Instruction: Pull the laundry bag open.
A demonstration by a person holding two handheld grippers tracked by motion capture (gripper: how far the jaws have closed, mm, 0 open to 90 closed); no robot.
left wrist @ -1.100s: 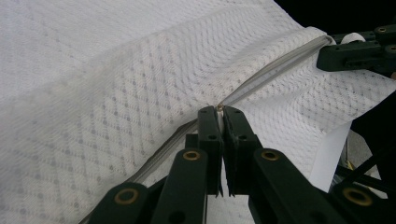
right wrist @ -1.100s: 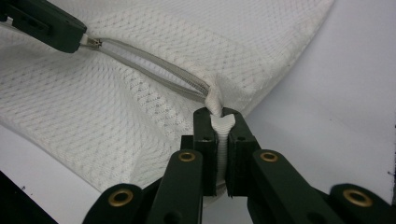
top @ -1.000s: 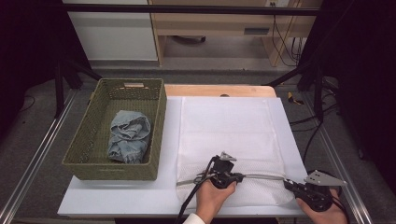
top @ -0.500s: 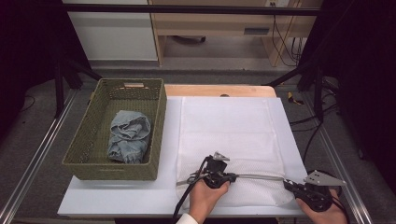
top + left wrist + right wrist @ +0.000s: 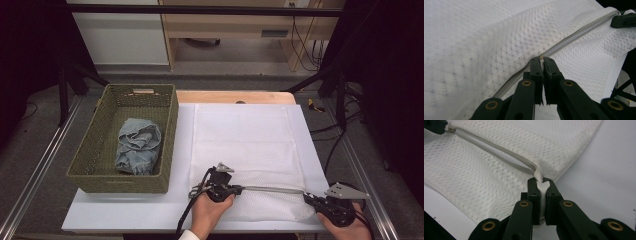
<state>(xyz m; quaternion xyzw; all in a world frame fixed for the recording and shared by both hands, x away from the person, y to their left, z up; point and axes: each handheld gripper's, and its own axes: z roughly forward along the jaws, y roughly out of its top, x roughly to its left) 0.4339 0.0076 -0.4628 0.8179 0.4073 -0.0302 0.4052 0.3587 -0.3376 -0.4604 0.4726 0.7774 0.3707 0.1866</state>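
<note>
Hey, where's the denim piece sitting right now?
In the high view the crumpled denim garment lies inside the green woven basket at the table's left, beside the white mesh bag.

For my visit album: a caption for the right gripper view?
Black tongs pinching the white mesh zip bag's corner tab.

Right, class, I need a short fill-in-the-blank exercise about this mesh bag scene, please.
1. The left gripper pinches the bag's zipper ____.
2. The right gripper is shut on the white mesh laundry bag at its ____.
3. The crumpled denim garment lies inside the green ____.
Missing words: pull; corner; basket
</note>
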